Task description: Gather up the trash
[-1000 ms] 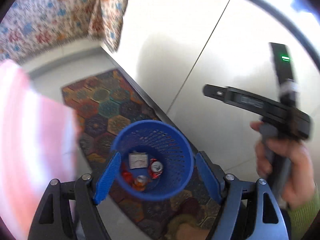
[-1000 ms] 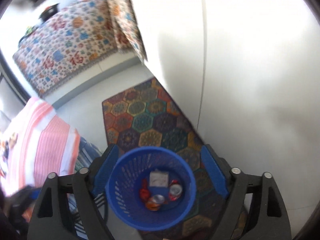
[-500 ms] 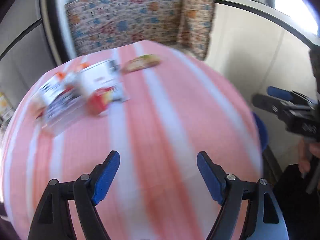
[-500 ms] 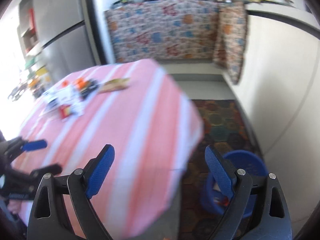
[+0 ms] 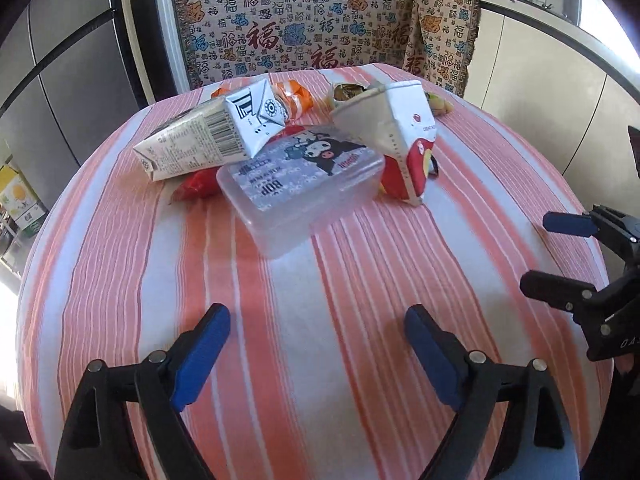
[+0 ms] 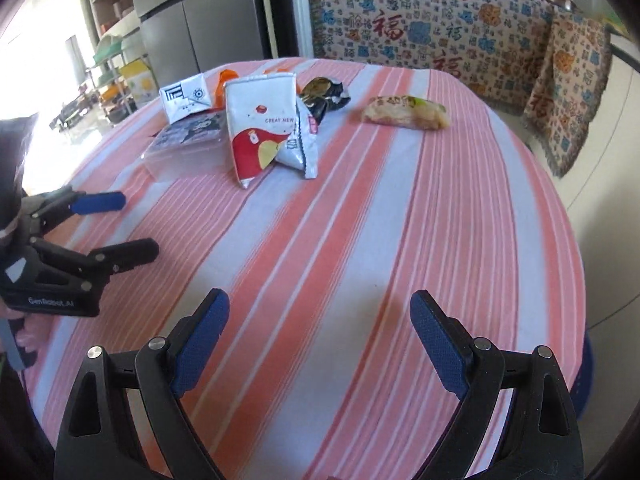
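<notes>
Both wrist views have swung up from the blue bin on the floor to the striped tabletop (image 5: 328,360), so the left gripper (image 5: 316,348) and the right gripper (image 6: 320,336) now hover over its near half, each with jaws spread wide and nothing between them. All the trash sits at the far side, well apart from both: a clear plastic box (image 5: 300,196) nearest the left gripper, a white carton (image 5: 208,136) lying tilted behind it, a red wrapper (image 5: 198,186) tucked under that carton, and a red-and-white pouch (image 6: 260,132) standing just beside the box. In the right view a silver sachet (image 6: 302,148) touches the pouch, a dark crumpled wrapper (image 6: 324,94) lies behind it, and a wrapped snack (image 6: 404,114) rests alone further right. Judging from this, the next reach is where trouble could come. The pieces lean on and overlap one another, so closing on the box may drag the carton or topple the pouch. The box looks slick and wide, likely to slip from the pads. The cloth could bunch under a low approach. With the grippers close side by side, aiming for the same cluster risks a collision.
</notes>
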Demonstrator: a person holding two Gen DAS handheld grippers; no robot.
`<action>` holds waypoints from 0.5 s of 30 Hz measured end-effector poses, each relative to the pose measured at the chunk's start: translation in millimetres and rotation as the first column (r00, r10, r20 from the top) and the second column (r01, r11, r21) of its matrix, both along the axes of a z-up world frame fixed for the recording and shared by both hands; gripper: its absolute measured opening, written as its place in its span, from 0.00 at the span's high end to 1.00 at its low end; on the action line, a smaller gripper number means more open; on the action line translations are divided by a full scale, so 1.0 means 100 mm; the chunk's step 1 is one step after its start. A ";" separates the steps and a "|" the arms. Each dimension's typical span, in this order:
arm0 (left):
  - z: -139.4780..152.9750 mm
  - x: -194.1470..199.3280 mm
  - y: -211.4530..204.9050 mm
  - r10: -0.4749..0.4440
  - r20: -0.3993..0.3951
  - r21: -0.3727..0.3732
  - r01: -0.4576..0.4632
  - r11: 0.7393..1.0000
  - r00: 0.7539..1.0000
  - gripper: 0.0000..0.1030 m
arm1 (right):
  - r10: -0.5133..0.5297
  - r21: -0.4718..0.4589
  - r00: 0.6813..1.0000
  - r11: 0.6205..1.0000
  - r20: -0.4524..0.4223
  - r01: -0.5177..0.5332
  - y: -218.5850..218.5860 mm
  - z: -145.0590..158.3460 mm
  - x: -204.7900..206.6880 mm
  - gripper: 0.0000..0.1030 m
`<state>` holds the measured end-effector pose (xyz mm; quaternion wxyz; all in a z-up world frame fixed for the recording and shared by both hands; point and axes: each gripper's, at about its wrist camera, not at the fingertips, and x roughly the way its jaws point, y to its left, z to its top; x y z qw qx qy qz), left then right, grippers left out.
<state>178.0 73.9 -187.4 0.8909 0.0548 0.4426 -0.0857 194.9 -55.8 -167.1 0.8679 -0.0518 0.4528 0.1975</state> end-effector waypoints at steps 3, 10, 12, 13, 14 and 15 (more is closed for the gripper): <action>0.00 0.22 0.12 -0.032 0.004 -0.009 0.032 0.999 0.999 0.06 | -0.006 -0.038 0.999 0.999 0.053 0.008 0.04 -0.05 -0.08 0.05; 0.03 0.67 0.22 -0.151 0.006 -0.017 0.151 0.988 0.989 0.06 | -0.009 -0.047 0.999 0.999 0.049 0.012 0.08 -0.05 -0.06 0.02; 0.04 0.76 0.25 -0.182 0.009 -0.038 0.182 0.983 0.983 0.06 | -0.010 -0.044 0.999 0.999 0.048 0.012 0.08 -0.05 -0.05 0.01; 0.04 0.79 0.25 -0.200 0.007 -0.046 0.201 0.979 0.980 0.06 | -0.010 -0.045 0.999 0.999 0.048 0.012 0.08 -0.05 -0.06 0.01; 0.04 0.80 0.25 -0.219 0.009 -0.050 0.219 0.974 0.976 0.06 | -0.009 -0.044 0.999 0.999 0.048 0.012 0.08 -0.05 -0.06 0.01; 0.05 0.82 0.24 -0.241 0.012 -0.055 0.241 0.969 0.970 0.06 | -0.009 -0.044 0.999 0.999 0.048 0.011 0.07 -0.05 -0.06 0.01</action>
